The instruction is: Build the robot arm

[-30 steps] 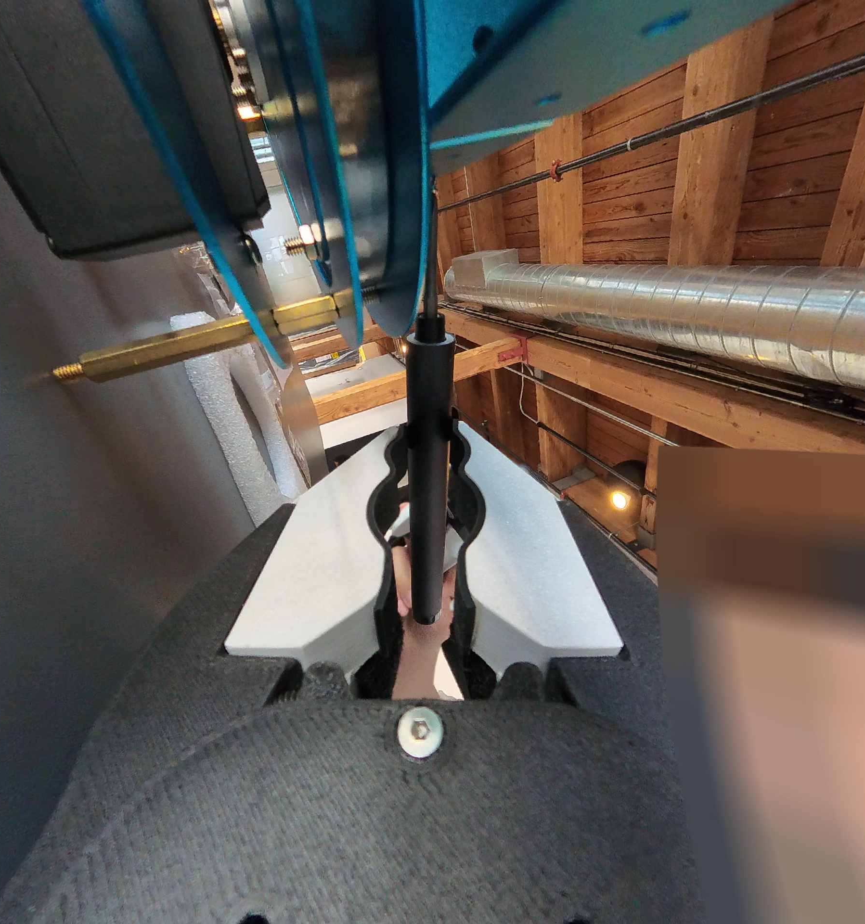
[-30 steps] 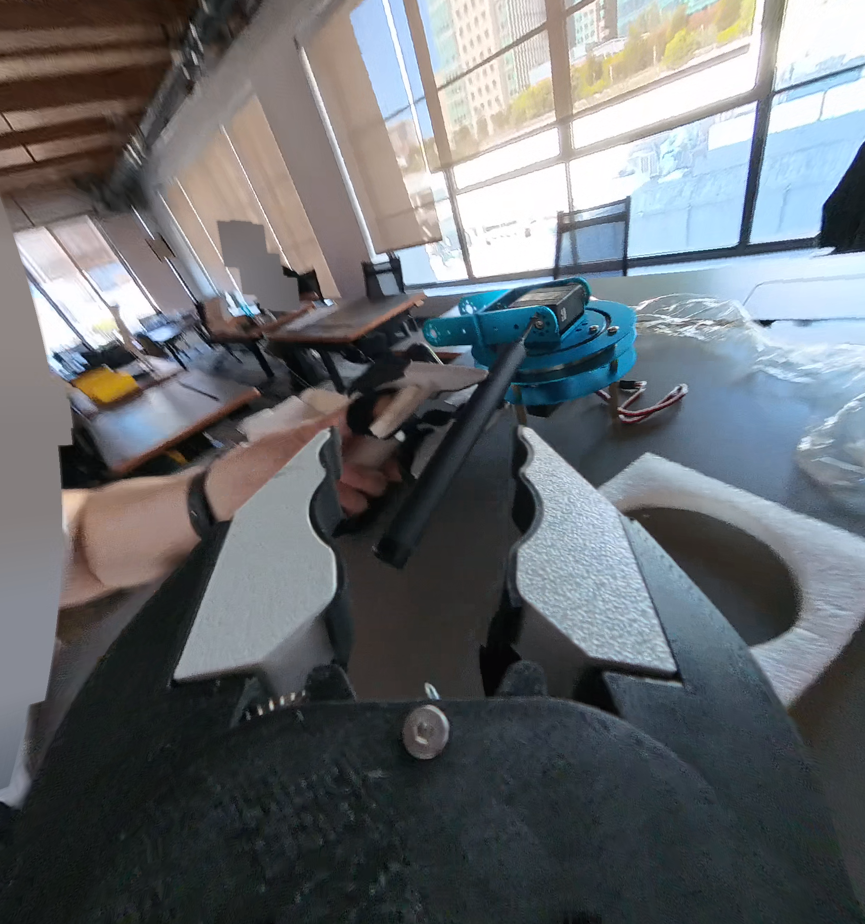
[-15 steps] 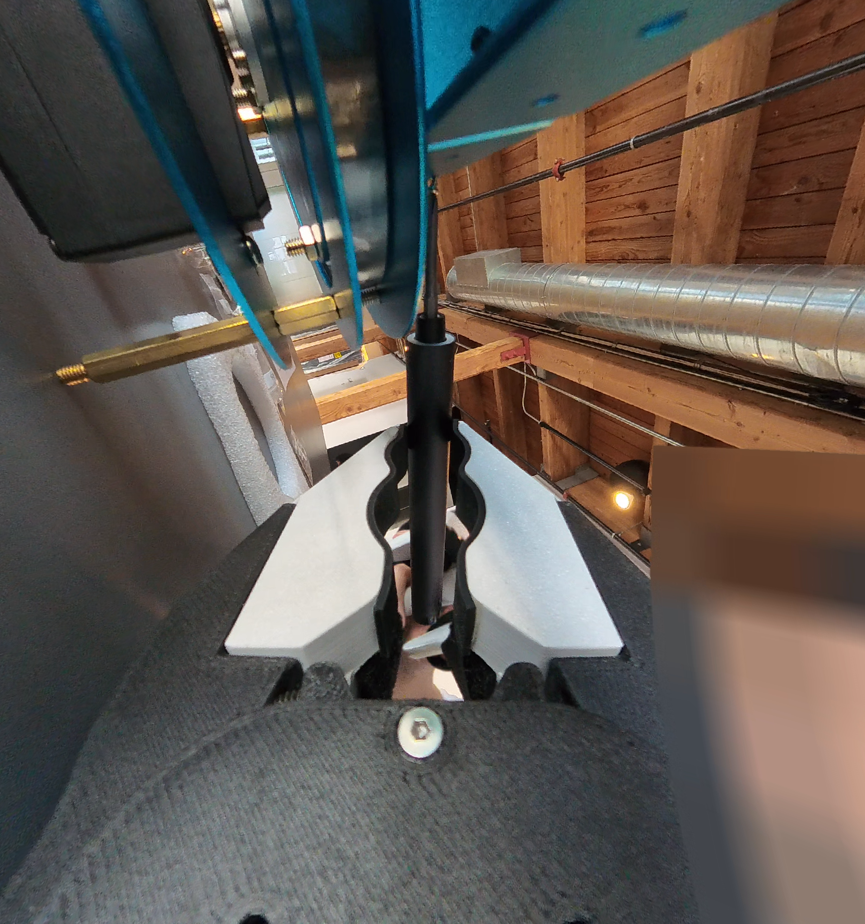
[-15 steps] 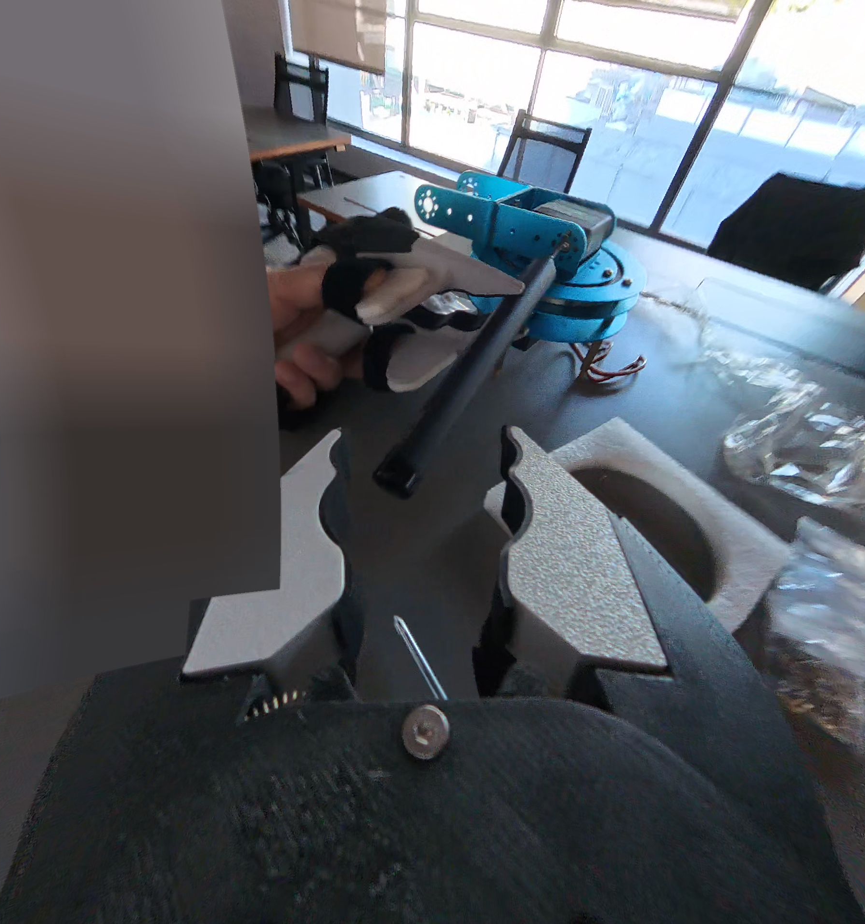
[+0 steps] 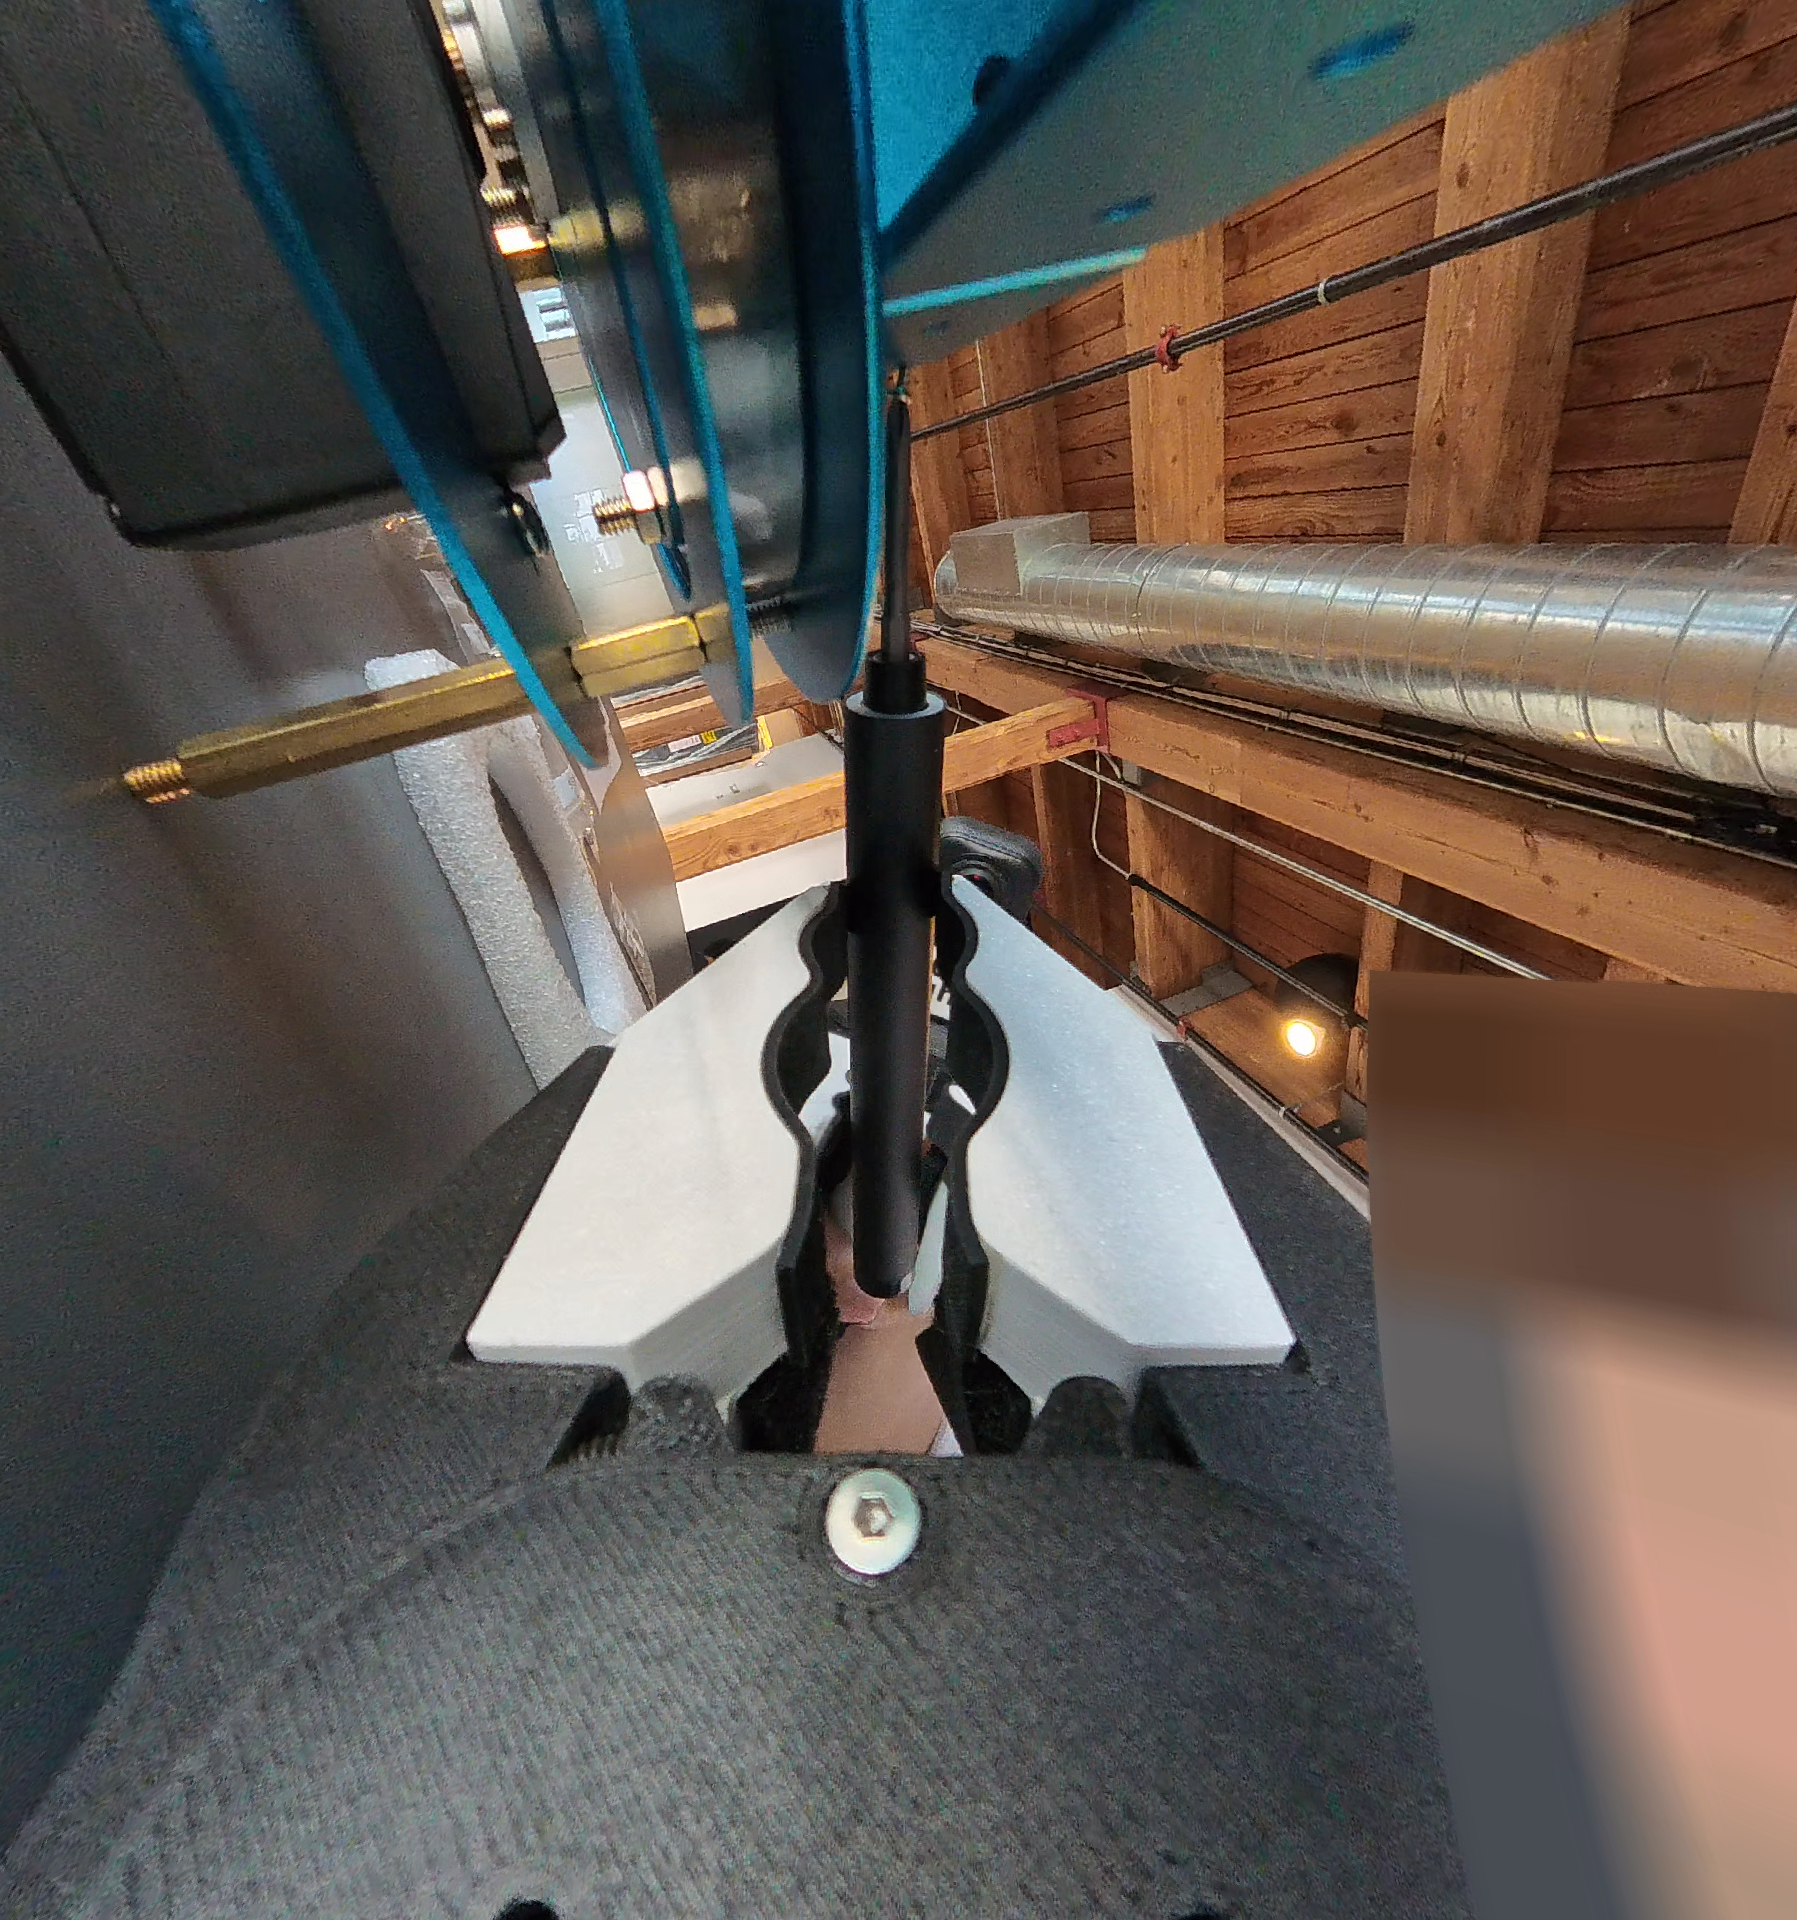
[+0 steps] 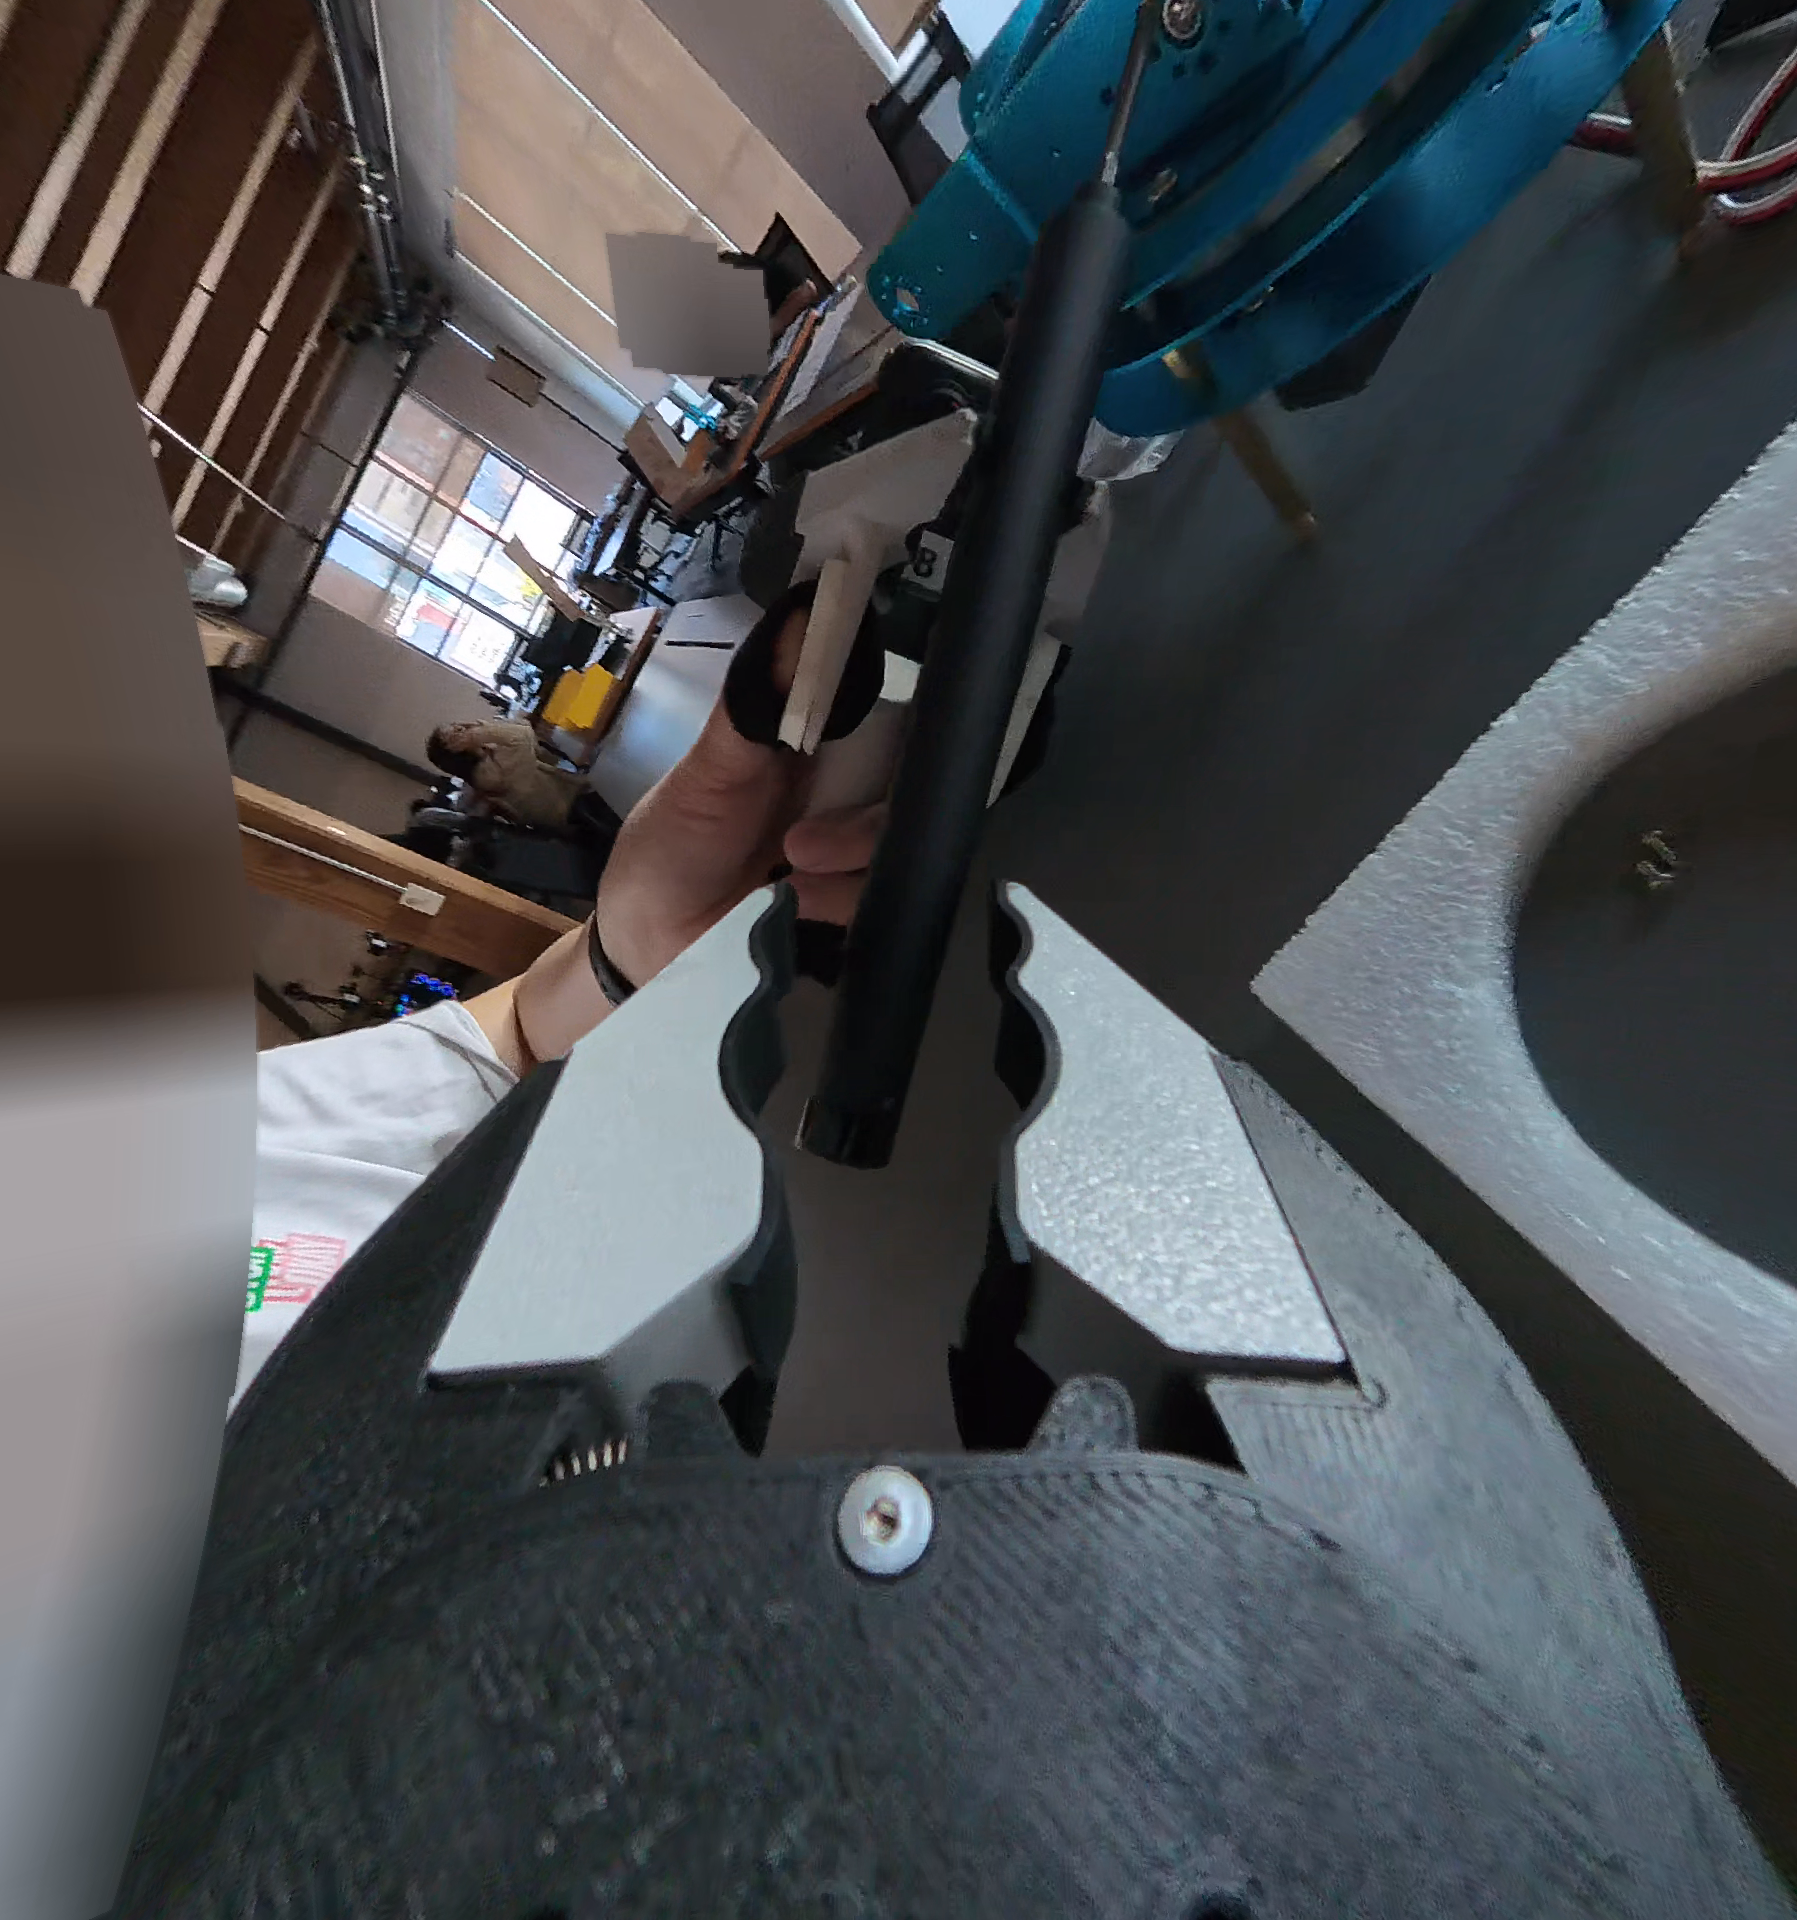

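My left gripper is shut on a black screwdriver, gripping the handle near its front. The thin shaft points up into a blue metal turntable assembly that carries a black box and brass standoffs. In the right wrist view the same screwdriver runs from the blue assembly down toward me. Its butt end lies between the fingers of my right gripper, which is open and not touching it. The left gripper's white fingers and a hand show behind the handle.
A white foam block with a round cut-out lies on the dark table at the right. Red and white wires trail from the blue assembly. A person sits at a far desk. Overhead are wooden beams and a silver duct. The left gripper's tips are roughly 9 cm from the right gripper's. The right tips stand about 7 cm off the white foam block.
My right gripper has rolled and moved in, so the screwdriver's butt end now sits between its open fingers. The left gripper still holds the screwdriver in place.
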